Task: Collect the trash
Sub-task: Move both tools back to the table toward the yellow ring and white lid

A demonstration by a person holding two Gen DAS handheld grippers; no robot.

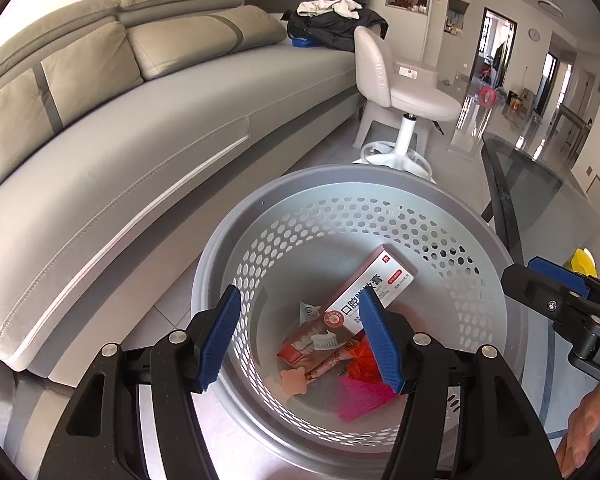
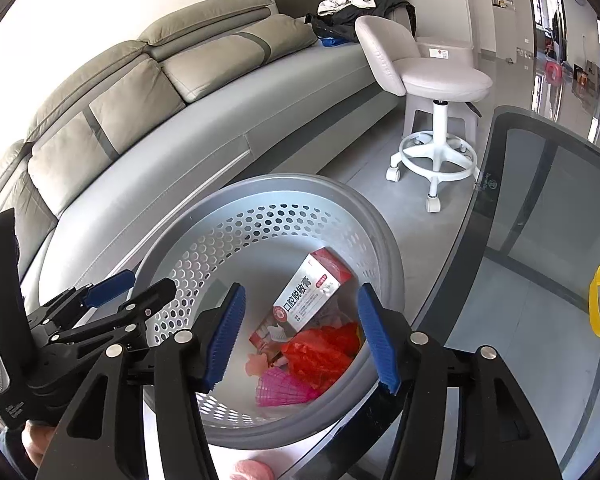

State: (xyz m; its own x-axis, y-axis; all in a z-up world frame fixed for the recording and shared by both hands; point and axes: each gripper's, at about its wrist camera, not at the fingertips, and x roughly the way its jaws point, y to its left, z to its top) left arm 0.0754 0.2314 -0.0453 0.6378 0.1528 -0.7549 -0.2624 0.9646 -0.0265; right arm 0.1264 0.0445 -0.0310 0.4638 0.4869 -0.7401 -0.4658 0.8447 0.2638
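Two hand-held grippers with black arms and blue ribbed pads are held side by side above a round grey plastic waste basket [image 1: 452, 240] with a perforated wall, both pointed steeply down into it. The left gripper [image 1: 300, 336] is seen with its jaws parted and nothing between the pads; the right gripper [image 2: 300, 334] is likewise parted and empty. Trash is seen on the basket's floor, below and clear of both sets of pads: a long red-and-white cardboard toothpaste box [image 1: 374, 280] leaned against the far wall, a crumpled red plastic wrapper [image 2: 324, 350], a pink ribbed fan-shaped piece [image 2: 282, 390], and a small peach flower-shaped piece [image 1: 294, 380]. The basket is set on a tiled floor just beside a grey leather sofa [image 1: 112, 152] and close against the edge of a dark glass table [image 2: 548, 200]. A white swivel stool [image 2: 432, 76] is seen beyond the basket.
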